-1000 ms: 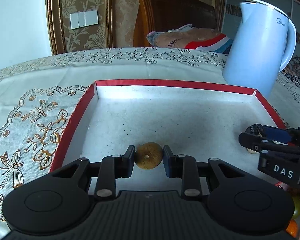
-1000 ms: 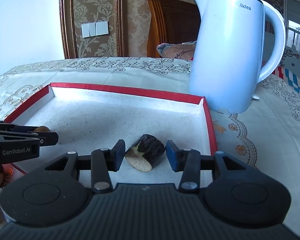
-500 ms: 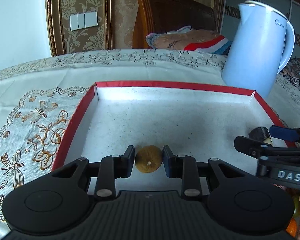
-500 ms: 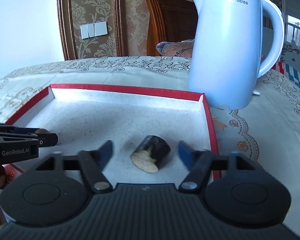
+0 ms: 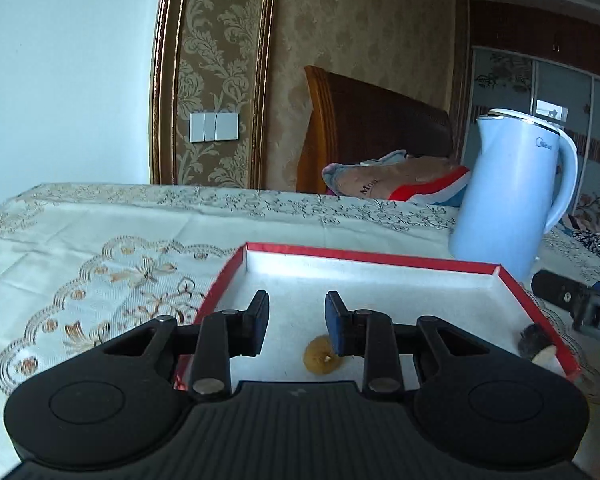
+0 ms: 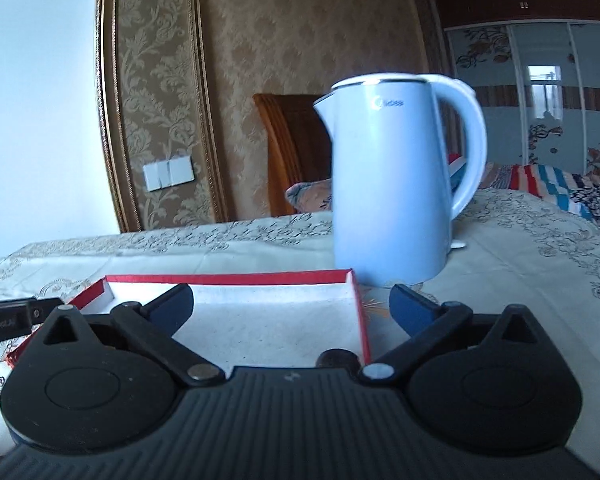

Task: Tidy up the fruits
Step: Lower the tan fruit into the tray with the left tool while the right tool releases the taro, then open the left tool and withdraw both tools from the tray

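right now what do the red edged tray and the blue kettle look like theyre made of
Tray: probably cardboard, like a box lid. Its walls are thin and straight with a glossy red rim, and the white inside looks matte and faintly speckled, perhaps paper or foam lining.
Kettle: a smooth, pale blue shell with a soft sheen, likely plastic or painted metal, with a thin shiny band around the top rim that looks metallic.

Small brown fruit [image 5: 321, 357]: right part hidden behind the left gripper's right finger [image 5: 337, 323].
Dark cut fruit piece [image 5: 535, 344]: at the red-rimmed tray's [image 5: 364, 256] right corner, lower part cut by the rim; in the right wrist view only its dark top [image 6: 337, 358] shows above the gripper body.
Right gripper [image 5: 576, 300]: cut off by the frame's right edge, label unreadable.
Blue kettle [image 6: 396, 184]: blurred, logo illegible.
Tray's near edge: hidden in both views.
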